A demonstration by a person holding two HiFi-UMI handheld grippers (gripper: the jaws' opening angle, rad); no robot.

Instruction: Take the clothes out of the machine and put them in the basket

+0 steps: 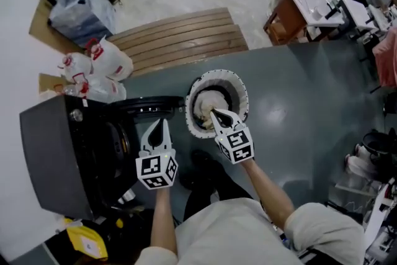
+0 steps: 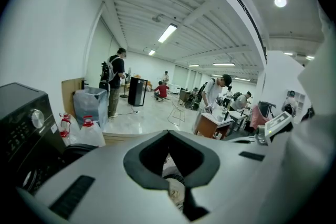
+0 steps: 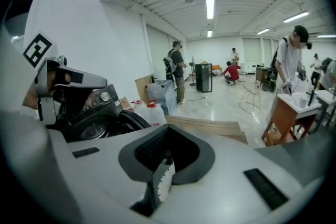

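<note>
The round basket [image 1: 215, 75], white-rimmed and dark inside, stands on the grey floor with cream clothes [image 1: 206, 106] in it. My right gripper [image 1: 214, 112] hovers over the basket's near side, shut, with nothing between its fingers. My left gripper [image 1: 159, 123] is also shut and empty, between the basket and the black washing machine [image 1: 56, 152], whose door [image 1: 149, 105] hangs open. In the left gripper view the closed jaws [image 2: 168, 135] frame the basket's clothes [image 2: 176, 190]. In the right gripper view the closed jaws [image 3: 167, 128] frame the perforated basket wall [image 3: 164, 178], with the machine [image 3: 100, 113] at left.
A slatted wooden platform [image 1: 180, 37] lies behind the basket. White jugs with red caps [image 1: 99, 62] and a bagged bin [image 1: 80, 6] stand by the wall. A wooden desk [image 1: 291, 15] and several people are further back.
</note>
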